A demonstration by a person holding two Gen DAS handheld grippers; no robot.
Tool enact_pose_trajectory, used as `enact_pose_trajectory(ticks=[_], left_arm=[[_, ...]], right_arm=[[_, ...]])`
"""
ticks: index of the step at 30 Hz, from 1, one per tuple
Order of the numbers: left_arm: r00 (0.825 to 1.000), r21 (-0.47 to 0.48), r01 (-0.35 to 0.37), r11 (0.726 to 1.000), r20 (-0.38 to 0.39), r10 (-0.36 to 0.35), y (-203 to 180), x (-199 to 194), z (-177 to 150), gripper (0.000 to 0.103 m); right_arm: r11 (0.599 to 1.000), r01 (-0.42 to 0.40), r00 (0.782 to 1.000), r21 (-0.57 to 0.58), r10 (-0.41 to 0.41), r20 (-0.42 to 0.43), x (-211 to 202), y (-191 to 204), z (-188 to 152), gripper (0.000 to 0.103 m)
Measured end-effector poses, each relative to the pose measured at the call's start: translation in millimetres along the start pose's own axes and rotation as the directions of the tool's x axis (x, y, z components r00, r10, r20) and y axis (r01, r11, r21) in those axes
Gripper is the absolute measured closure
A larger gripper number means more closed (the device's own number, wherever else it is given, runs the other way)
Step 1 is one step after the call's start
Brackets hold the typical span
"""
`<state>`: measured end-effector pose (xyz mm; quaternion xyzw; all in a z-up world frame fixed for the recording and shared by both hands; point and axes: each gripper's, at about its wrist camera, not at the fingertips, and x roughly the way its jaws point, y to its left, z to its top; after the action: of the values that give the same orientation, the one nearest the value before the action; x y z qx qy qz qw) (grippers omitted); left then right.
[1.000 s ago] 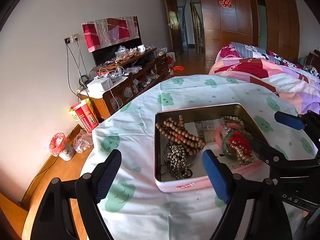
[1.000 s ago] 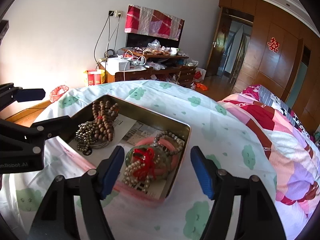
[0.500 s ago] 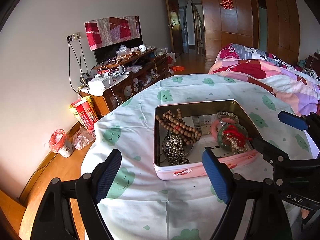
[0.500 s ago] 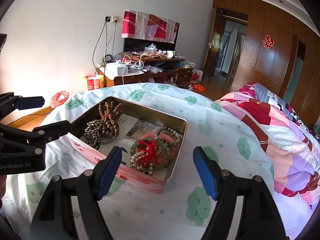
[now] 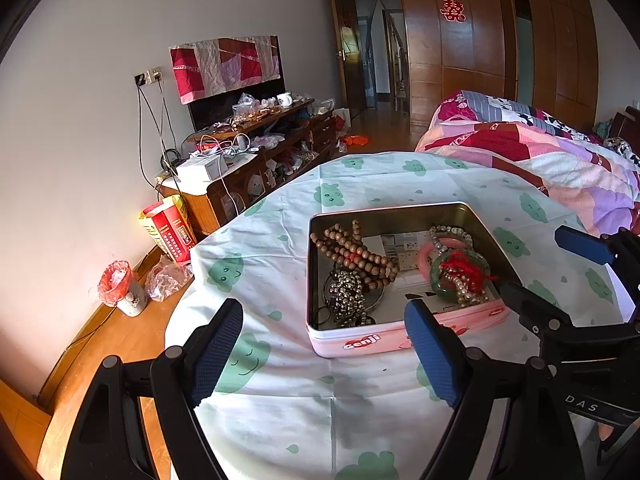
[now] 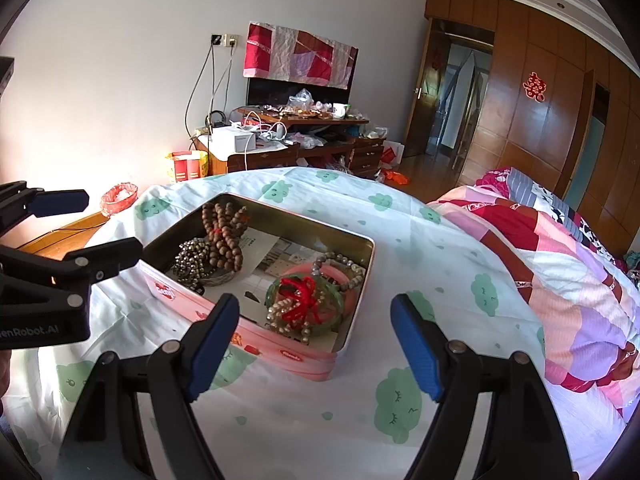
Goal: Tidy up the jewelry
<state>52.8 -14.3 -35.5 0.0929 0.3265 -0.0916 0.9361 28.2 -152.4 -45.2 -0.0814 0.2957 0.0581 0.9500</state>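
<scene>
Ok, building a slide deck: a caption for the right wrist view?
Open right claw hovers before a pink tin of bracelets and beads on a cloud-print cloth.

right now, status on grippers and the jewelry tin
Left gripper open, empty. Right gripper open, empty. Pink tin lidless on tablecloth, bracelets inside. Path unobstructed.

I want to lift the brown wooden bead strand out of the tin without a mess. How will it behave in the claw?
The wooden bead strand lies in loose, crossed loops, so it will probably hang limp and swing. Round beads may slip between flat pads. It overlaps the metallic bead cluster in the tin, so it might snag and drag that along.
</scene>
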Motion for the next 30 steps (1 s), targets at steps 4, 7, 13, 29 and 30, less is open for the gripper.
enact_pose_trajectory(ticks=[4,7,13,29,30], left_arm=[[1.000,0.001,0.000,1.000,0.000,0.000,0.3,0.0,-0.1,0.020],[1.000,0.002,-0.001,1.000,0.001,0.001,0.3,-0.1,-0.2,0.020],[1.000,-0.001,-0.002,1.000,0.001,0.002,1.3,-0.5,-0.1,0.020],[1.000,0.004,0.007,1.000,0.001,-0.007,3.2,-3.5,0.0,0.020],[1.000,0.004,0.010,1.000,0.000,-0.010,3.0,-3.5,-0.1,0.020]], right_arm=[[1.000,-0.001,1.000,-0.001,0.001,0.000,0.1,-0.2,-0.1,0.023],[1.000,0.000,1.000,-0.001,0.000,0.000,0.2,-0.3,0.0,0.023],[1.000,0.000,1.000,0.001,0.000,0.003,-1.5,-0.1,-0.2,0.023],[1.000,0.001,1.000,0.001,-0.001,0.004,-4.0,0.0,-1.0,0.023],[1.000,0.001,1.000,0.001,-0.001,0.004,-4.0,0.0,-1.1,0.023]])
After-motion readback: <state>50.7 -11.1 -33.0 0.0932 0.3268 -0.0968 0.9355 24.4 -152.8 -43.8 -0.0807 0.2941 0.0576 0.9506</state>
